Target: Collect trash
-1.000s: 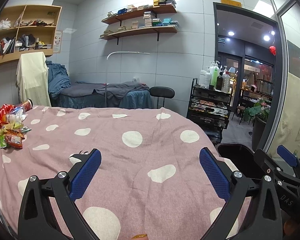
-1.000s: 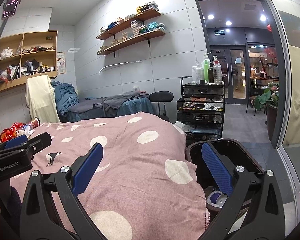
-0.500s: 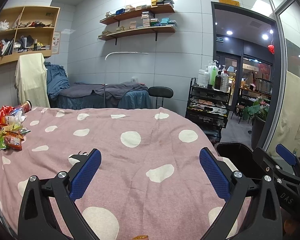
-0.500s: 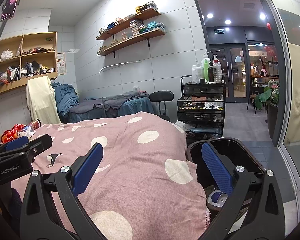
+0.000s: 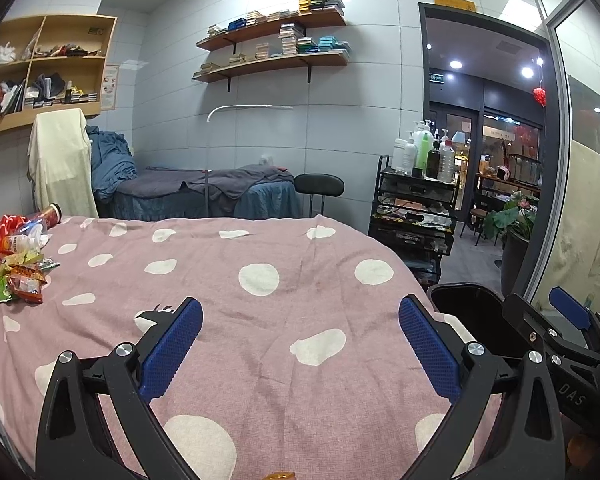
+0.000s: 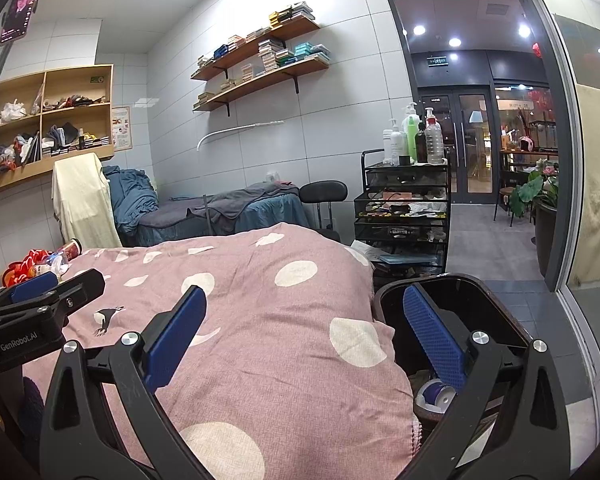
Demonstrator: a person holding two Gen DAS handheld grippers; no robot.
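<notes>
A pile of trash [image 5: 18, 252], snack wrappers, a plastic bottle and a red can, lies at the far left of the pink polka-dot bed cover [image 5: 260, 280]; it also shows in the right wrist view [image 6: 40, 264]. A black trash bin [image 6: 452, 304] stands by the bed's right edge, with a blue-and-white item [image 6: 436, 394] inside; the bin also shows in the left wrist view [image 5: 468, 312]. My left gripper [image 5: 300, 344] is open and empty above the cover. My right gripper [image 6: 304, 332] is open and empty, its right finger over the bin.
A black trolley [image 6: 404, 200] with bottles stands behind the bin. A massage bed [image 5: 204, 192], a black stool [image 5: 320, 184] and wall shelves [image 5: 272, 44] are at the back. A glass door [image 6: 472, 136] and a potted plant [image 6: 540, 200] are to the right.
Both views have shifted only slightly. The grippers stay open and empty.
</notes>
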